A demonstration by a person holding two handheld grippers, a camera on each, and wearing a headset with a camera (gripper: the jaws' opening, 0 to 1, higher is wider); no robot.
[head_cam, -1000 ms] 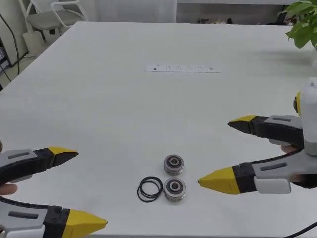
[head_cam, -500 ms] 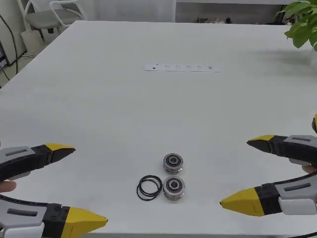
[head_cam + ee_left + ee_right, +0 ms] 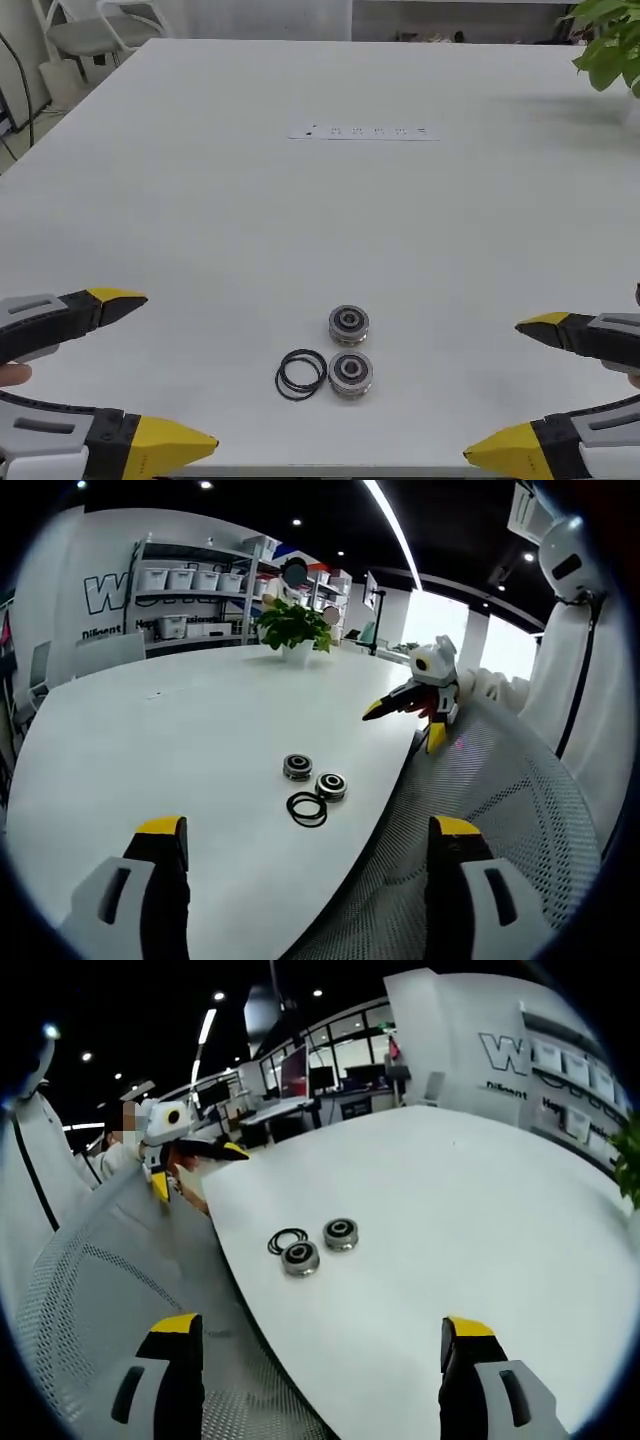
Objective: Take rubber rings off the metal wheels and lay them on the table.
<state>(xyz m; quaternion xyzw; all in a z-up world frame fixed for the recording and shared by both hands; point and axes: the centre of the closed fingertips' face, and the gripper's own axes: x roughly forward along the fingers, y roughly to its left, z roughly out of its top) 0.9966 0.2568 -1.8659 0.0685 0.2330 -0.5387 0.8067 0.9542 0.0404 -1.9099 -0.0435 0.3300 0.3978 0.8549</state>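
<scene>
White tabletop (image 3: pixel 250 230) lies open right of and before the nearer round grey metal wheel (image 3: pixel 350 372); a matching second wheel (image 3: pixel 348 323) stands just behind it, thin black rubber rings (image 3: pixel 301 376) just left.

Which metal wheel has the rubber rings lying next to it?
The wheel nearer the person; the black rings lie beside it, the farther wheel sits apart.

One metal wheel (image 3: pixel 348 323) flat on its side near the white table's (image 3: pixel 300 220) front edge, silver rim, dark hub, second metal wheel (image 3: pixel 350 372) just in front of it, same look, thin black rubber rings (image 3: pixel 301 375) overlapping, lying flat just left of the second wheel.
</scene>
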